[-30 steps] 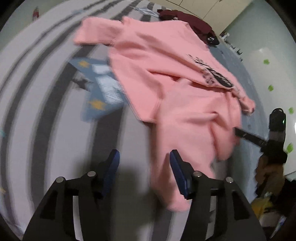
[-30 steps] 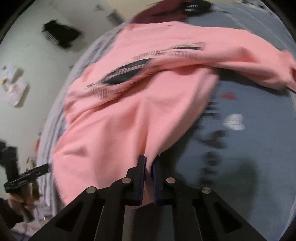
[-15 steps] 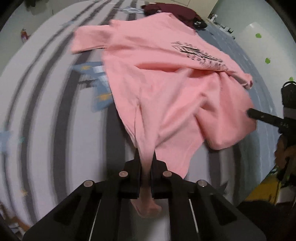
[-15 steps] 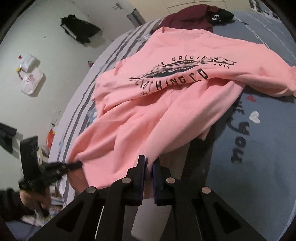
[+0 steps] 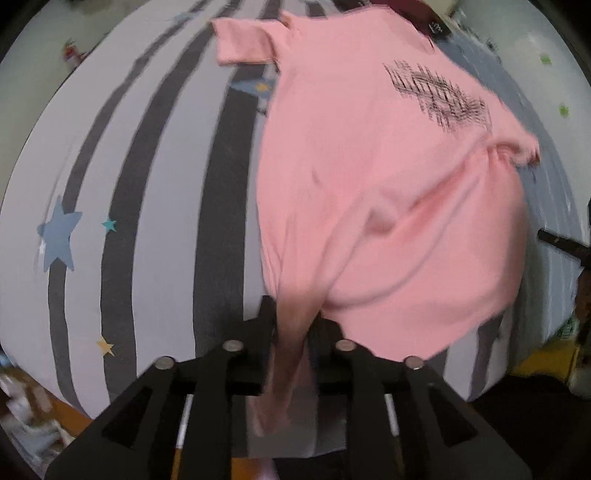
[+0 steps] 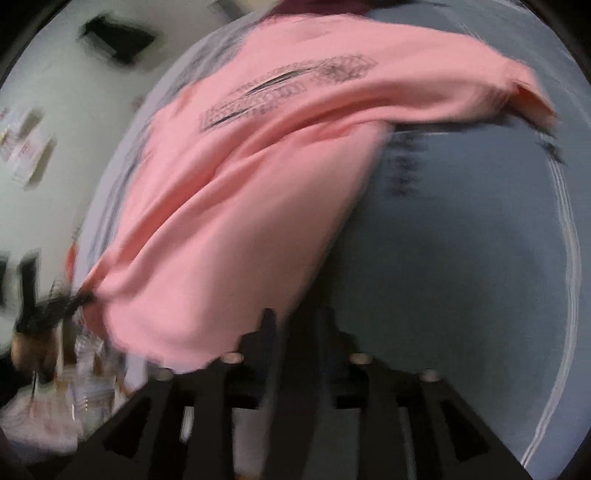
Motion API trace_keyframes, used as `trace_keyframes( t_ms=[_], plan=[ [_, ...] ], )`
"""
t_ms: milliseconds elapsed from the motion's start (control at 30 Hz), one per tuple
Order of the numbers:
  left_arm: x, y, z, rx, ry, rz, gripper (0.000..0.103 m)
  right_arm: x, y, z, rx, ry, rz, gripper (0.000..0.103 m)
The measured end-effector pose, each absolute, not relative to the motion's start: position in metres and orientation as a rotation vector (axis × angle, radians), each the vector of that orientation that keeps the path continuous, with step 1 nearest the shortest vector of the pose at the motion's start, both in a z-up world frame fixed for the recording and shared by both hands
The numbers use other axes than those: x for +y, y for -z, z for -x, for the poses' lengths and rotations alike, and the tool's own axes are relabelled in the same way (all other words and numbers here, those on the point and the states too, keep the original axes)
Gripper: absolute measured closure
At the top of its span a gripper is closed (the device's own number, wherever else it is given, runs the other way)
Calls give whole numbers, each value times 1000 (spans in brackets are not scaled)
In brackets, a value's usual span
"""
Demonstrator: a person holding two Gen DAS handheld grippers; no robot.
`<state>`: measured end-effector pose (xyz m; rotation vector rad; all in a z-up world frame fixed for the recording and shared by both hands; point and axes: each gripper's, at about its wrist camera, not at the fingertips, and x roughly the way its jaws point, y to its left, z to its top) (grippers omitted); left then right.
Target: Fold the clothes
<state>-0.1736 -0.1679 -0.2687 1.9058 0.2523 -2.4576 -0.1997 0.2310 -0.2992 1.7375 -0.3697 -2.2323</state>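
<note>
A pink T-shirt point(image 5: 369, 184) with a black print lies print-up on the bed, its lower part lifted and stretched toward me. My left gripper point(image 5: 295, 321) has a bunched strand of the hem filling the gap between its opening jaws, with a tail of cloth hanging below them. In the right wrist view the shirt point(image 6: 240, 203) is drawn to a point at the left gripper point(image 6: 55, 310). My right gripper point(image 6: 297, 325) is opening, and only dark shadow shows between its fingers. The hem edge lies just left of its left finger. Both views are blurred.
The bed cover is grey-and-white striped with stars point(image 5: 147, 184) on one side and plain blue-grey point(image 6: 461, 258) on the other. A dark maroon garment point(image 5: 417, 14) lies at the far end. White bags point(image 6: 26, 147) and clutter sit on the floor beside the bed.
The left gripper went from open over the bed to closed on the hem, then parted slightly. The right gripper, shut on the hem before, now stands apart from it. The shirt stretched out flatter.
</note>
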Motion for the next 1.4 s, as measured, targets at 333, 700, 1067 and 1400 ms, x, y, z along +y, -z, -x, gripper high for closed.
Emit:
trace_keyframes(
  t_ms=[333,700,1067,1400],
  plan=[
    [-183,285,213,315,2387,-1858,53,225,330,255,-492,2238,-1668,72],
    [-171,308,226,265,2339,-1965,53,180,282,257,-419,2140,-1460,103],
    [-176,316,245,301,2323,-1955,53,202,288,252,-430,2269,-1562,99],
    [-179,330,261,323,2286,-1956,53,236,310,242,-453,2226,-1632,74]
  ],
)
